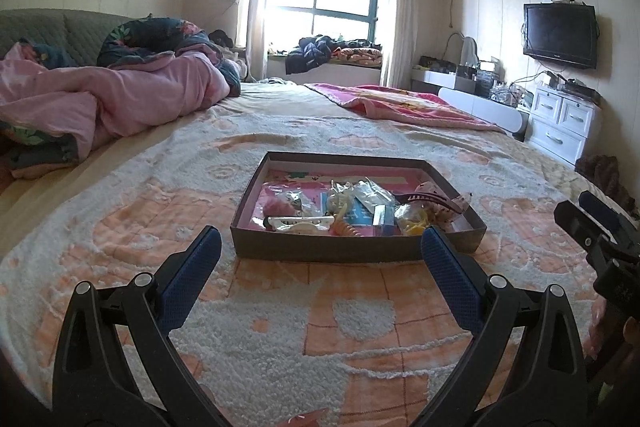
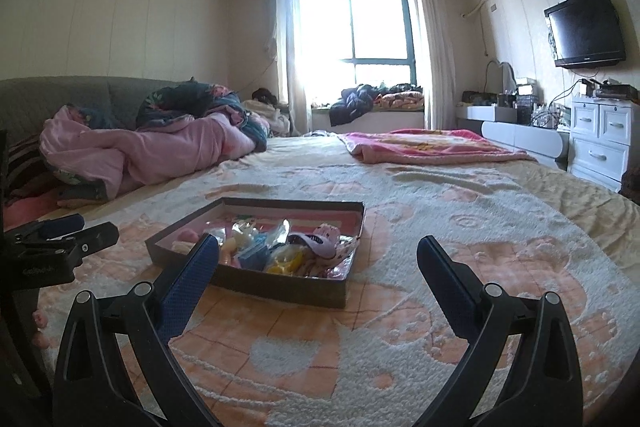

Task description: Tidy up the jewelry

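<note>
While both tools hang above the bed with nothing between their pads, the sorting has, by my judgement, not yet begun. Left tool (image 1: 320, 247): jaws spread wide, empty, pointed squarely at the shallow dark-brown cardboard tray (image 1: 352, 251), which sits at twelve o'clock just ahead of the blue pads. Right tool (image 2: 318, 257): jaws likewise wide and empty; from its camera the tray (image 2: 280, 289) lies toward eleven o'clock, its left finger overlapping the tray's near corner in the view, though whether it touches cannot be told.

Tray rests flat on the cream-and-peach tufted bedspread (image 1: 280, 327), well clear of the crumpled pink quilt (image 1: 132, 99) at ten o'clock. Contents are heaped loosely toward the near wall: a white plastic hair claw (image 1: 300, 223) against the near rim, a yellow item in a clear bag (image 1: 412, 221) at the near right, a dark-and-pink striped hair clip (image 2: 316, 241) on top, and several clear packets whose contents are too small to identify. Nothing lies outside the tray.

Assessment: the wide opening suits a first reach into a jumbled pile, and one tool on each side allows one to steady the tray while the other lifts. Risk noted: the soft bedding gives the tray a yielding footing, and slippery bags may slide from the pads.
</note>
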`<state>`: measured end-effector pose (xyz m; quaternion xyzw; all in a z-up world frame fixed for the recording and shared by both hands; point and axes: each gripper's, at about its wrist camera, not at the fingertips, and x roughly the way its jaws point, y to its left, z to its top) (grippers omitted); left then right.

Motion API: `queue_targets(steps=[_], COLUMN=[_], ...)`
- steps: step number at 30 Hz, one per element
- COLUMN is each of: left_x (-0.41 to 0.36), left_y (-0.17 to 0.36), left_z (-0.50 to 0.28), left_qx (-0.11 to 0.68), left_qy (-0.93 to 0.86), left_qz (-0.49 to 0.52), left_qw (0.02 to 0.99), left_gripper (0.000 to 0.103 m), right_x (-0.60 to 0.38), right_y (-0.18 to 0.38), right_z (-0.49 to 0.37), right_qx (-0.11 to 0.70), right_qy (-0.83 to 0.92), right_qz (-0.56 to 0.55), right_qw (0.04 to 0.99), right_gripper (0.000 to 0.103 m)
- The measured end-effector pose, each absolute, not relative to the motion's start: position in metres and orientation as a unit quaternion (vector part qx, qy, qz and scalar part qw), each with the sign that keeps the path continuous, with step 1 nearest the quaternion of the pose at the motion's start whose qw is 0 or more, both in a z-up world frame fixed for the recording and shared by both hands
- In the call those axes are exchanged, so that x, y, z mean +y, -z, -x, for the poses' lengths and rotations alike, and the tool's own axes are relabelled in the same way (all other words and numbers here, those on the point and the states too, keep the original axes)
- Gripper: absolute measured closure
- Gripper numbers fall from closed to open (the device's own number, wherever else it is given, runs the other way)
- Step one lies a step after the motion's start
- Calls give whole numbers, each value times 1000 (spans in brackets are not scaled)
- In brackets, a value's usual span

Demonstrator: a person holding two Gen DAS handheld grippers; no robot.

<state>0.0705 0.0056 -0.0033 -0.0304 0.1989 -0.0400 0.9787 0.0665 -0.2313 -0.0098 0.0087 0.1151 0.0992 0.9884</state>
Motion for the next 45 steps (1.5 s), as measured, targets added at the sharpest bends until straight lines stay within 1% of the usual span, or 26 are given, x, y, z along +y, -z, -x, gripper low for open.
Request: queue_targets(steps=[45], left_x=[5], left_y=[8], left_z=[-74], left_qx=[197], left_qy=[31], left_qz=[25], left_qw=[980], left_gripper=[11], right_x=[-233], right_y=[16], right_z=[-72], right_qx=[114], right_qy=[-90], right_qz=[-6], right_qw=[989], right_gripper=[7])
